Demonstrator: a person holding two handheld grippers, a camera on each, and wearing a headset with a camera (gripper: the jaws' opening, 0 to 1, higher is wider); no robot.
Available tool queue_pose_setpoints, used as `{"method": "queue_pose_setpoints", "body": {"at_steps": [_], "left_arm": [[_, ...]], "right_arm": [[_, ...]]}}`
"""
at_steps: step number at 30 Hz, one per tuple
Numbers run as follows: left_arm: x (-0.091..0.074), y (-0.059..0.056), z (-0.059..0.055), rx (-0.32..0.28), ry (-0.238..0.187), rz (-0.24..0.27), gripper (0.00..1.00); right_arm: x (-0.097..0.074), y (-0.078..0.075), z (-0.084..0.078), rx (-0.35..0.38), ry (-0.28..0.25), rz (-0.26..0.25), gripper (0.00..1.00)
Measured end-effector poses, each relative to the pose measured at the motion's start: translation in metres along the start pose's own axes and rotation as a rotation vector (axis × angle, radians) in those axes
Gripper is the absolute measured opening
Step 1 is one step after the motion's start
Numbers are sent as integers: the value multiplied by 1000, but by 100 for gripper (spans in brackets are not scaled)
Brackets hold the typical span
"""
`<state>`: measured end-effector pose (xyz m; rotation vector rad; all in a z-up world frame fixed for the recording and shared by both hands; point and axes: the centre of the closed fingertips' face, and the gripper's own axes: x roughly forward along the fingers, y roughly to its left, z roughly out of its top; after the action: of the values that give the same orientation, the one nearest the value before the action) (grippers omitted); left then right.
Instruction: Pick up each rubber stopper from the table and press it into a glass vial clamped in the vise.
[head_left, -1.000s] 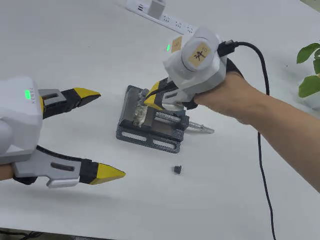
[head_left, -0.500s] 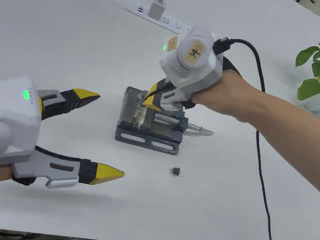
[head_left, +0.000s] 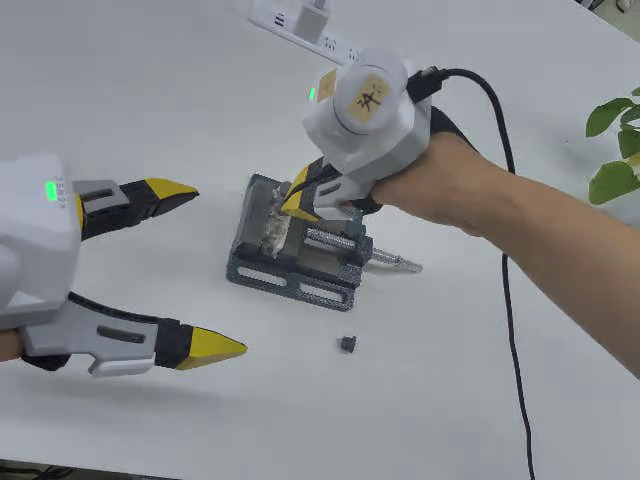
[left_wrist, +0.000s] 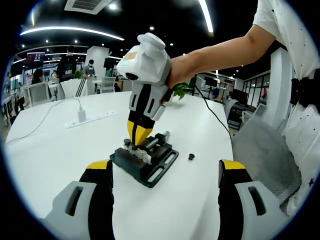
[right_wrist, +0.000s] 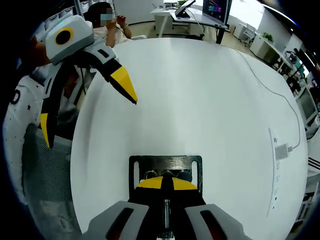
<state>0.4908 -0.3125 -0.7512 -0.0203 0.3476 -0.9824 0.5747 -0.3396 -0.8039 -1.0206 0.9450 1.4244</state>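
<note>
At the left, the left gripper (head_left: 219, 267) hovered over the table (head_left: 130, 100). Its jaws were spread wide with nothing between them, well apart from the vise (head_left: 290, 275). The vise sat near the middle of the table. A short row of glass vials (head_left: 273, 233) stood clamped upright between its plates; in the right gripper view three round tops showed side by side. The right gripper (head_left: 293, 206) reached in from the right and pointed steeply down at that row. Its yellow fingertips (left_wrist: 137, 135) were pressed together, at or just above the top of one vial. Whether they pinched a stopper could not be told. One loose stopper (head_left: 348, 343), small and dark, lay on the table near the vise's front right corner, touching neither the vise nor either gripper. A power strip (head_left: 300, 20) lay at the far edge. Further right, a black cable (head_left: 510, 300) ran from the right gripper across the table, and a plant (head_left: 612, 150) stood at the right edge.
</note>
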Motion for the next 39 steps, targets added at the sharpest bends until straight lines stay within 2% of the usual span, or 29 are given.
{"method": "queue_pose_setpoints", "body": {"at_steps": [7,10,14,19,28,34,39], "left_arm": [[0,0,0,-1,-3,-1,86],[0,1,0,0,-5,1,86],[0,1,1,3,-4,-1,86],[-2,2,1,2,-6,5,85],[-2,3,3,3,-9,8,85],[-1,2,4,4,-11,7,84],[-1,4,5,3,-11,12,83]], "right_arm": [[2,-2,1,13,37,11,0],[4,-6,0,24,35,17,0],[5,-6,-1,6,57,27,0],[5,-6,-3,45,64,39,0],[4,-1,-5,27,112,32,0],[4,-1,-6,24,122,34,0],[5,0,-5,8,145,16,0]]}}
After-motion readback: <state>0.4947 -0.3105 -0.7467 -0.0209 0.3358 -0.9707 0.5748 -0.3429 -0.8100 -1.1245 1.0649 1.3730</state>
